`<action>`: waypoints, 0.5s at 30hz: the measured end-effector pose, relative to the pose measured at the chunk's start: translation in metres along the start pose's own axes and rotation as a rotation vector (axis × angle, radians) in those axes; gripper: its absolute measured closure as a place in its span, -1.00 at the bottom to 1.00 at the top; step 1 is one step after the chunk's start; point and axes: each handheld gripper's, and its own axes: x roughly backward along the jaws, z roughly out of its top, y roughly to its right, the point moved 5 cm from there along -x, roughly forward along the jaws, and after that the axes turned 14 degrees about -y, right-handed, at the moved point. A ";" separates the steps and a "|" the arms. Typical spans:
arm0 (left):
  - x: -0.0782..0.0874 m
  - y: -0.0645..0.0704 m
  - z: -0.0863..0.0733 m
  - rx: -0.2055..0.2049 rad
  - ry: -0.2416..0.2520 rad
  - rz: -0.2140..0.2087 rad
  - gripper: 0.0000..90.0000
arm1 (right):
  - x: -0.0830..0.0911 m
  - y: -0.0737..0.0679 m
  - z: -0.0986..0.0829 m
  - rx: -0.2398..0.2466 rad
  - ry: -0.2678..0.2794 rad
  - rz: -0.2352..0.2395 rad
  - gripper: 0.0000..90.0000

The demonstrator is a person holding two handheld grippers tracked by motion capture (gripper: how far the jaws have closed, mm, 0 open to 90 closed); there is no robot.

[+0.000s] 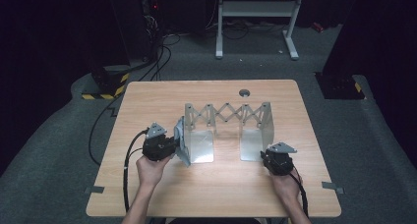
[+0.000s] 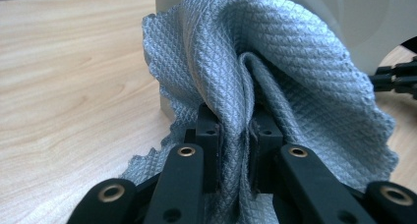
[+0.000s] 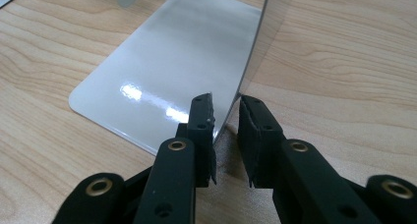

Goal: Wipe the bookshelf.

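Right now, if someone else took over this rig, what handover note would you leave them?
Left tool: shut on the grey cloth, pressed up against the left end plate of the expanding metal bookend rack.
Right tool: jaws either side of the upright edge of the rack's right end plate, a small gap visible; not clearly clamped.
Rack stands mid-table, lattice stretched, both base plates flat.
Done: cloth picked up, rack approached on both sides.
Left, as it looks: steady the right plate, then wipe the rack with the cloth.
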 end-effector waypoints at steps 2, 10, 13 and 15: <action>-0.004 -0.001 -0.002 0.001 -0.012 0.005 0.74 | 0.000 0.000 0.000 0.000 0.000 0.000 0.70; -0.030 -0.010 -0.015 0.029 -0.072 -0.005 0.74 | 0.000 0.000 0.000 0.000 0.001 -0.001 0.70; -0.040 -0.014 -0.019 0.036 -0.094 -0.006 0.74 | 0.000 0.000 0.000 0.000 0.000 -0.001 0.70; -0.046 -0.016 -0.022 0.043 -0.108 -0.006 0.74 | 0.000 0.000 0.000 0.000 0.001 -0.001 0.70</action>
